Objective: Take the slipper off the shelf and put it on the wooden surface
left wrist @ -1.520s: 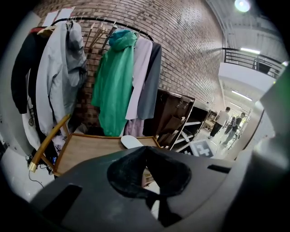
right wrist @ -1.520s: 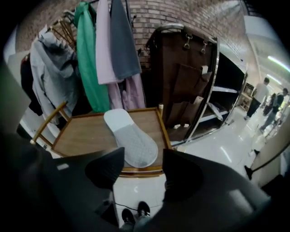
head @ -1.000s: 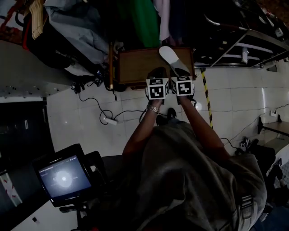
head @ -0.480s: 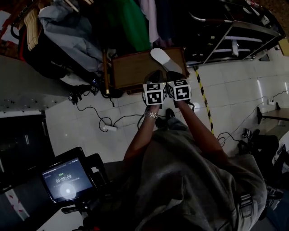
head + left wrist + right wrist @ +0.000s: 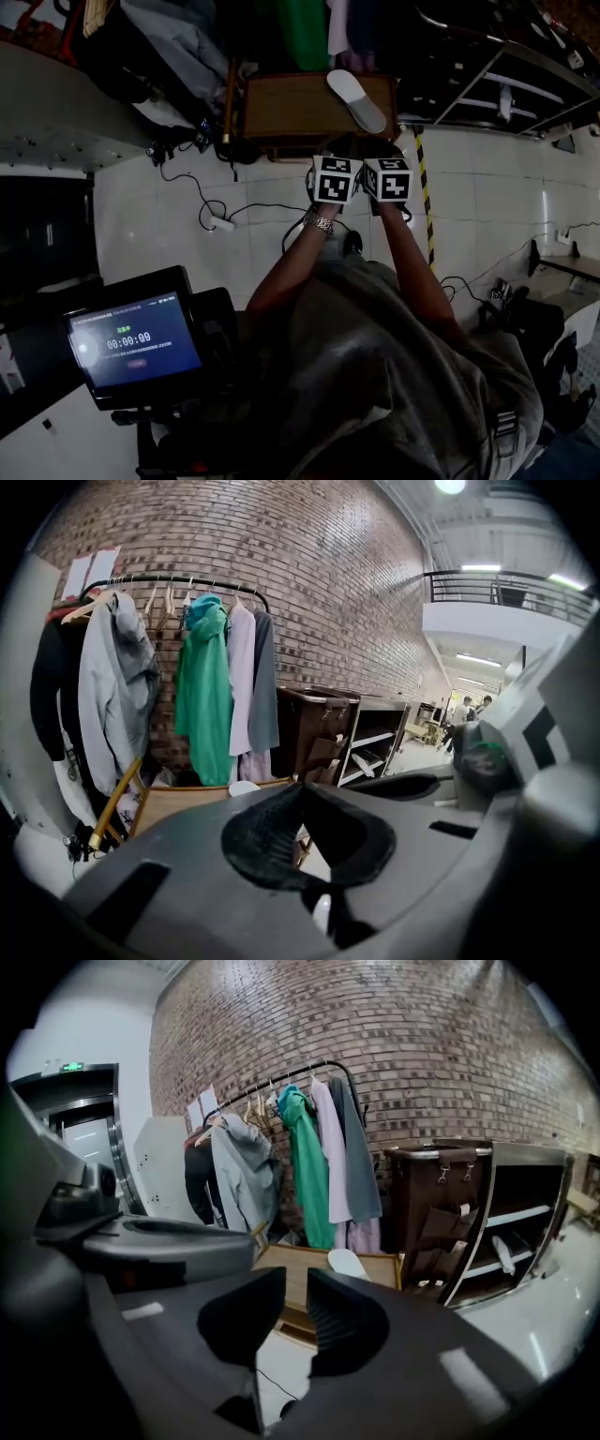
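Observation:
A pale slipper lies flat on the low wooden surface, near its right end. It also shows in the left gripper view, slipper, and in the right gripper view, slipper, beyond the jaws. Both grippers hang side by side over the tiled floor, short of the wood. My left gripper has its jaws shut with nothing in them. My right gripper has its jaws opening, with a narrow gap and nothing between them.
A metal shelf unit stands right of the wood, with another pale slipper on a shelf. A clothes rack hangs behind. Cables and a power strip lie on the tiles, beside a yellow-black stripe. A lit screen sits near left.
Both grippers have drawn back from the wooden surface toward the person. The slipper stays lying on the wood, now apart from the right gripper.

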The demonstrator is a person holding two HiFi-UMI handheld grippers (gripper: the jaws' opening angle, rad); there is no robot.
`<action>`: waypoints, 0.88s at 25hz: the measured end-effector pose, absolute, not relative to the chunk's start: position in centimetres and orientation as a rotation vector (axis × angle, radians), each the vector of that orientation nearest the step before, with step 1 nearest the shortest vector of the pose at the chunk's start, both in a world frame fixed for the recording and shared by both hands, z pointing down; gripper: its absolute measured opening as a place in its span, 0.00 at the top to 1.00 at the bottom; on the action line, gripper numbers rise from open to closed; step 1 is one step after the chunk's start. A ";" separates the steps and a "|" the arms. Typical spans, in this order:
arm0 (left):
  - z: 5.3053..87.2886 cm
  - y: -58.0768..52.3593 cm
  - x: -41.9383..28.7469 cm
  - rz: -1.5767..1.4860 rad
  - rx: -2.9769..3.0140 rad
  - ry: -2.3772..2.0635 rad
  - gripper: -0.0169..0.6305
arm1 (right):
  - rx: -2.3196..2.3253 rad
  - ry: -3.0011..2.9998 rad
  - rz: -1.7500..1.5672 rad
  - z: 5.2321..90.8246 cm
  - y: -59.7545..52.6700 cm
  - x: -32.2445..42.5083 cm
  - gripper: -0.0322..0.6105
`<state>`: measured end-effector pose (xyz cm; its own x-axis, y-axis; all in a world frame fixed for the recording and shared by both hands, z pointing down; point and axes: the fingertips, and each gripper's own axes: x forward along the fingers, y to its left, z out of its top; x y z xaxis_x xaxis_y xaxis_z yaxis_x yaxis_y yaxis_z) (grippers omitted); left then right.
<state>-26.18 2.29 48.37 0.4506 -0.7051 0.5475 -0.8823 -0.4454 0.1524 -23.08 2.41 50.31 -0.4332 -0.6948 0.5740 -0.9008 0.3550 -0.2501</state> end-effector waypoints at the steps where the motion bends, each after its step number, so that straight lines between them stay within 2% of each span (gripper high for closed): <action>1: 48.3 2.9 -26.2 0.573 2.287 -1.340 0.97 | 1.397 -2.260 0.767 50.1 2.9 -23.1 0.85; 7: 47.8 5.5 -26.2 0.574 2.307 -1.344 0.97 | 1.347 -2.293 0.824 50.1 5.1 -24.0 0.88; 22: 44.4 3.0 -29.7 0.449 2.310 -1.396 0.97 | 1.306 -2.297 0.665 47.0 3.4 -27.3 0.93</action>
